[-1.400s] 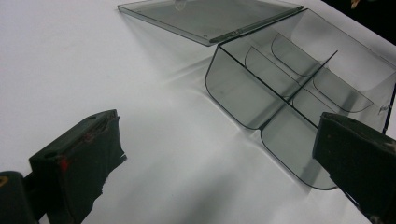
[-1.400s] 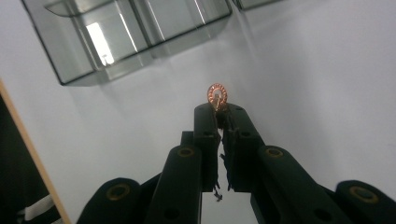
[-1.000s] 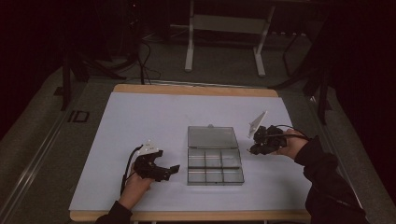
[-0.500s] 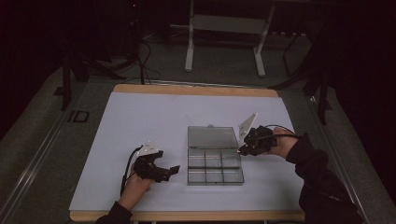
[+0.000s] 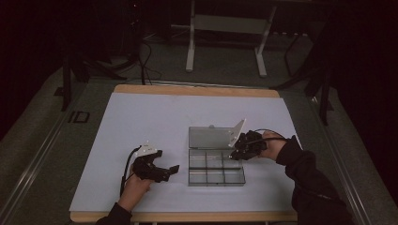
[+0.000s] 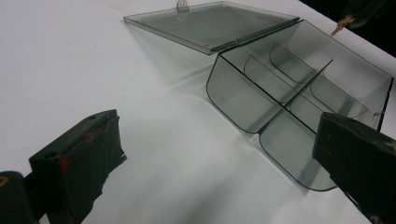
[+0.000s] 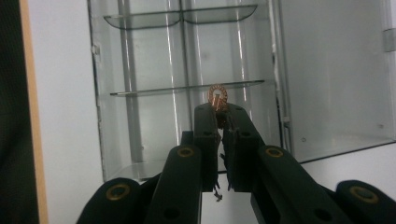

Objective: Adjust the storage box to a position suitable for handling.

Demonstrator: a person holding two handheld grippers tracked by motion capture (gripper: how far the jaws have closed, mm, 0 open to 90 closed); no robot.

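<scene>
My left hand-held gripper (image 5: 174, 168) rests on the white worktop (image 5: 141, 122) just left of the clear compartment box (image 5: 216, 167), jaws spread wide with nothing between them. The box's lid (image 5: 210, 137) lies folded flat behind it. At the box's right rear corner, my right hand-held gripper (image 7: 220, 111) is pinched nearly closed on a small copper-wound coil ring (image 7: 217, 96), held above the compartments.

one clear compartment box (image 5: 216, 167), one copper coil ring (image 7: 217, 96), two tools (image 5: 234, 153)
</scene>
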